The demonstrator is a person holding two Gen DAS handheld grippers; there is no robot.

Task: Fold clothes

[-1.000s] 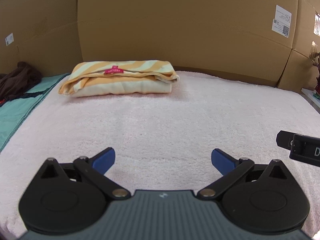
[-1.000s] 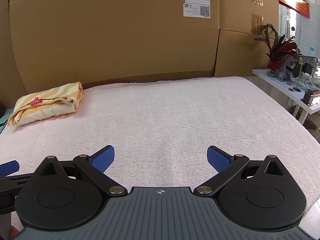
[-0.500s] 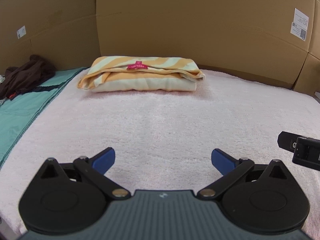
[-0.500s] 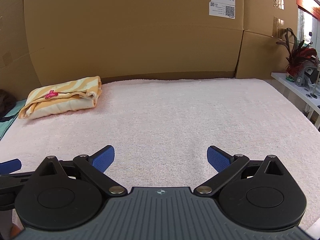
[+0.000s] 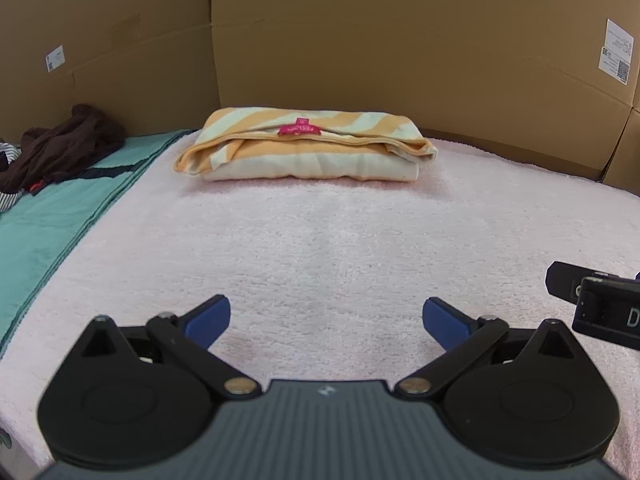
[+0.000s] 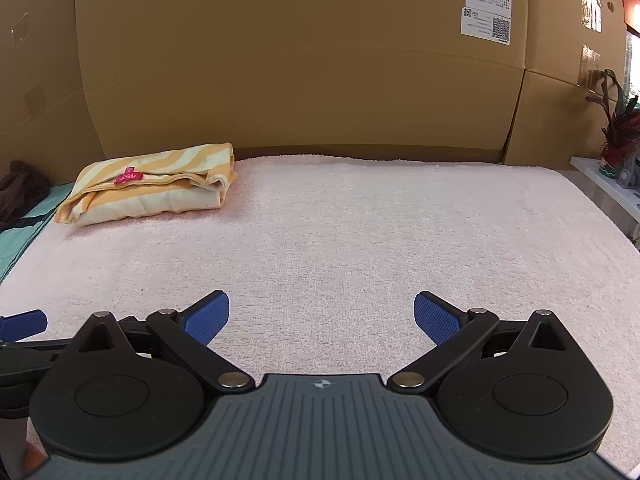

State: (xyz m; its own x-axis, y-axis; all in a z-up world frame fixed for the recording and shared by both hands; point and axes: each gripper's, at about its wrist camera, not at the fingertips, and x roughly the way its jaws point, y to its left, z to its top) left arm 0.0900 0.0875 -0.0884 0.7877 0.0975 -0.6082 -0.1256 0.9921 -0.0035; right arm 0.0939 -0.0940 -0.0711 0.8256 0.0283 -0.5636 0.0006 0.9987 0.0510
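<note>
1. Left gripper (image 5: 326,318): released, blue pads spread wide, nothing between them; hovers over near part of pink towel-covered surface (image 5: 320,240).
2. Right gripper (image 6: 321,318): also released, pads wide apart, empty; over near edge of same surface (image 6: 360,220).
3. Folded garment (image 5: 308,146), orange and pale striped with pink tag (image 5: 300,129) on top fold: lies flat at far left corner of the surface, near the cardboard wall (image 5: 400,40). Right wrist view shows it (image 6: 152,182) at far left, well apart from both grippers.
4. Neither gripper touches the garment.
5. Teal cloth (image 5: 44,216) runs along the left edge of the pink surface; dark brown crumpled clothing (image 5: 64,142) sits on it at the far end, with a bit of striped fabric (image 5: 8,196) beside it.
6. Part of the right gripper's body (image 5: 600,304) shows at right edge of left wrist view; one blue pad of the left gripper (image 6: 24,322) shows at left edge of right wrist view.
7. White labels (image 6: 486,10) on cardboard; plant (image 6: 620,128) on a white shelf (image 6: 600,184) past the right edge.
</note>
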